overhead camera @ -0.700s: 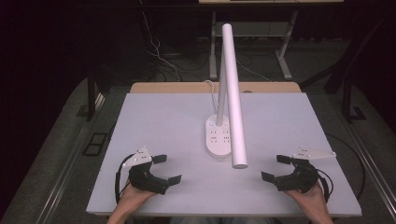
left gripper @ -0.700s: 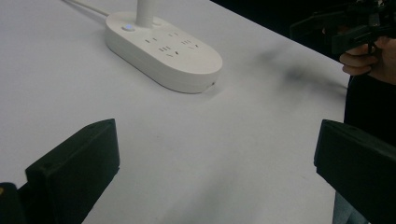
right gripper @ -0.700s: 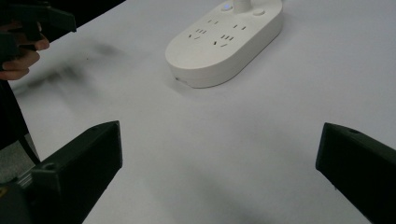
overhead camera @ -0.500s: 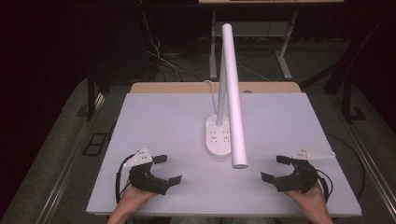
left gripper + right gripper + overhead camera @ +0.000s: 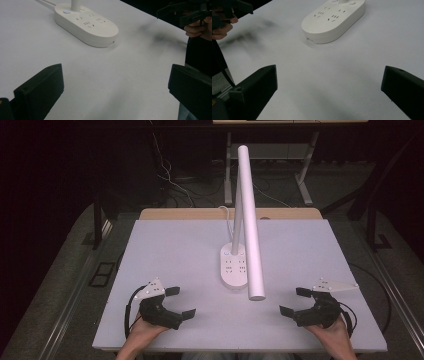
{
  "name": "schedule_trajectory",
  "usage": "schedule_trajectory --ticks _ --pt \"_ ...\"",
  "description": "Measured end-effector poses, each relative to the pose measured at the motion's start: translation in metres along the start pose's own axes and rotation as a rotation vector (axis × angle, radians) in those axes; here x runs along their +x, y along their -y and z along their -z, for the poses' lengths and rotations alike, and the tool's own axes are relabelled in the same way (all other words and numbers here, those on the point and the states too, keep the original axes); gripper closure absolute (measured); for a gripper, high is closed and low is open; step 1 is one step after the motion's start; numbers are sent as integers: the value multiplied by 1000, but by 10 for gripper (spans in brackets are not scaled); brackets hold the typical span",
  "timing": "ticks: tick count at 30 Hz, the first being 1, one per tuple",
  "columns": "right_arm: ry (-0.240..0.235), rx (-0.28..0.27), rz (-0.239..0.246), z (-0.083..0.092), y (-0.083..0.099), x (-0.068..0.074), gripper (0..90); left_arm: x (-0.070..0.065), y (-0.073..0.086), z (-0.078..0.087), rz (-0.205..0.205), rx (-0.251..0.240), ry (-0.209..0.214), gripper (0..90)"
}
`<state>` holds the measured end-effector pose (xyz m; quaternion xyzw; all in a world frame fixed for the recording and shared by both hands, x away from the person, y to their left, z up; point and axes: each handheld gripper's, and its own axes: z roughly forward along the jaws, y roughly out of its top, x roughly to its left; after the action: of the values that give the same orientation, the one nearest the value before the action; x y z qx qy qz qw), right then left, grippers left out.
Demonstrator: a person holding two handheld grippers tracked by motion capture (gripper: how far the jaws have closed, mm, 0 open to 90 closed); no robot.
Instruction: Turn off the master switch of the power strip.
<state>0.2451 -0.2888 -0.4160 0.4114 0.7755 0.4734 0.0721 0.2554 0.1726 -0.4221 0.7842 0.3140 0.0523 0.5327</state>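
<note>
Both grippers' jaws gape wide, holding nothing, off the lamp base (image 5: 234, 270).

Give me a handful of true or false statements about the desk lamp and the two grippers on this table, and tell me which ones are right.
1. Both grippers stand open with nothing between their jaws. True: the left gripper and the right gripper are each empty.
2. The lamp's base has socket slots on its top. True.
3. The left gripper is clamped on the lamp's base. False: it sits apart from it, near the table's front edge.
4. The lamp's long white bar lies flat on the table. False: it is held up by a stem rising from the base.
5. A cord runs from the base toward the table's far edge. True.
</note>
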Motion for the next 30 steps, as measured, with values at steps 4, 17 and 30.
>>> schedule_trajectory --ticks 4,17,30 --pt "-2 0 3 0 0 -1 0 0 -1 0 0 2 -2 0" --pt "-13 -5 2 3 1 -2 0 2 -12 1 -5 12 -22 0" --pt "-10 -3 -4 4 2 -2 0 7 -29 -1 -14 44 -22 0"
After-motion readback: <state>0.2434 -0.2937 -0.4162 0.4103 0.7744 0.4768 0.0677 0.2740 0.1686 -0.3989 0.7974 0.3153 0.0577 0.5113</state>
